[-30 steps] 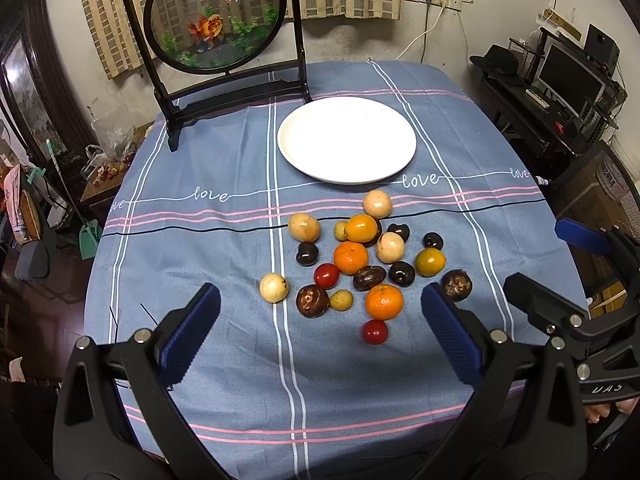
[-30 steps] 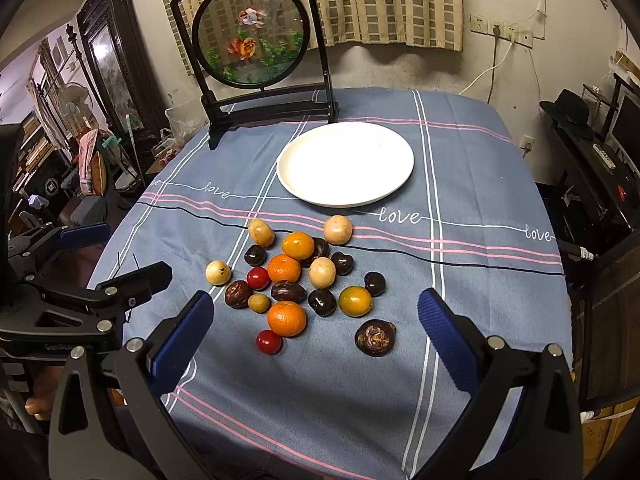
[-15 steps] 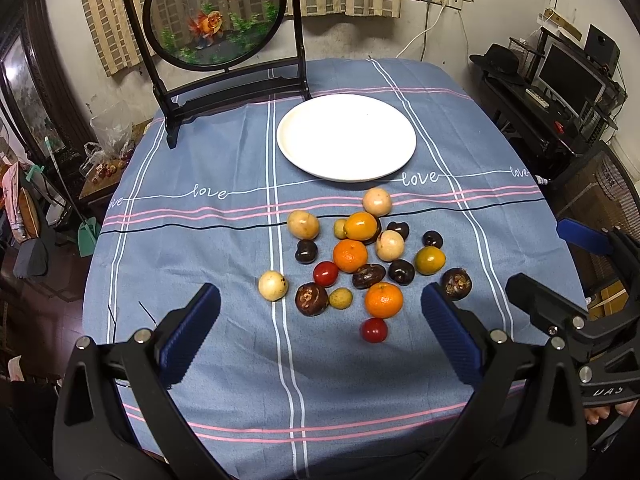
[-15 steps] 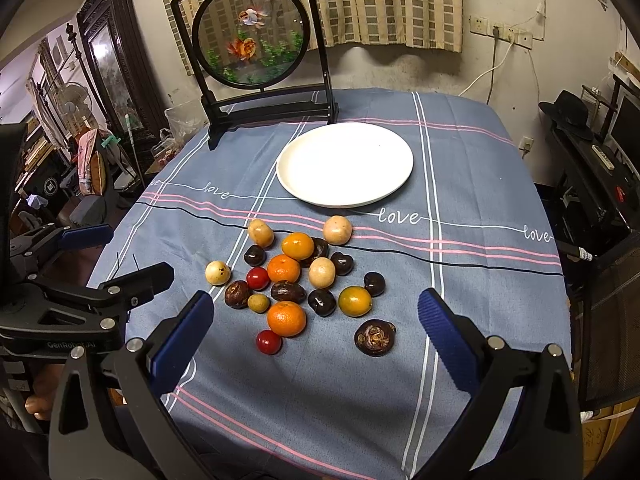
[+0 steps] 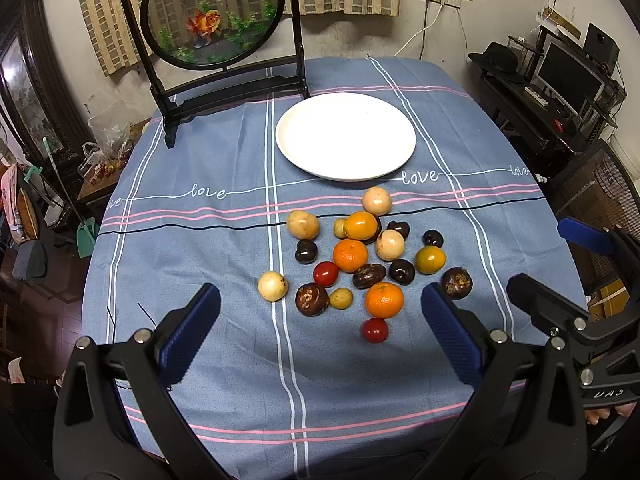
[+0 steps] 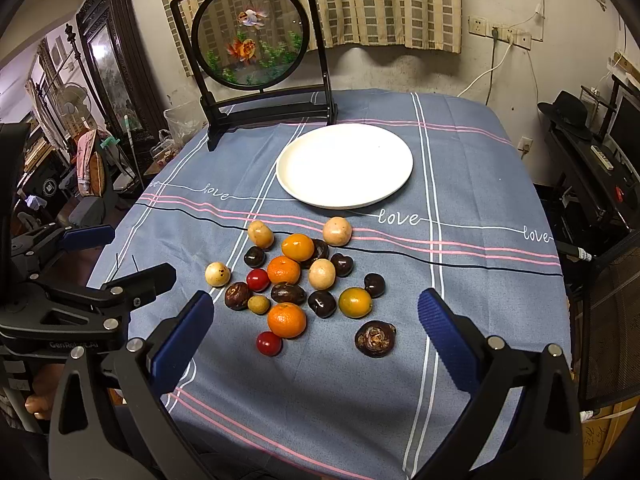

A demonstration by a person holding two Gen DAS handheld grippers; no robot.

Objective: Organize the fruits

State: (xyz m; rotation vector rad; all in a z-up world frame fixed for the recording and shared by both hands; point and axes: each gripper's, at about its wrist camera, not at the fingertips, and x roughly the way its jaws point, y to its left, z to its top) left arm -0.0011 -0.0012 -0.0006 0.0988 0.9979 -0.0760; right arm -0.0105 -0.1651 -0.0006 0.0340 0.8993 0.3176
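Note:
Several small fruits lie in a loose cluster on the blue tablecloth: oranges (image 5: 384,299) (image 6: 286,319), red cherry tomatoes (image 5: 375,330) (image 6: 269,343), pale round fruits (image 5: 272,286), dark chestnut-like ones (image 6: 375,339). A white plate (image 5: 346,136) (image 6: 344,166) sits empty beyond them. My left gripper (image 5: 320,324) hovers open, short of the cluster on its near side. Open as well, my right gripper (image 6: 316,328) hangs over the cluster's near side. Each gripper shows at the edge of the other's view.
A black-framed round goldfish screen (image 5: 212,12) (image 6: 250,34) stands at the table's far side behind the plate. The tablecloth (image 5: 200,240) drops off at the table edges. A desk with a monitor (image 5: 568,76) stands to the right, clutter on the floor to the left.
Both views have shifted very slightly; the fruits and plate stay where they were and both grippers stay open.

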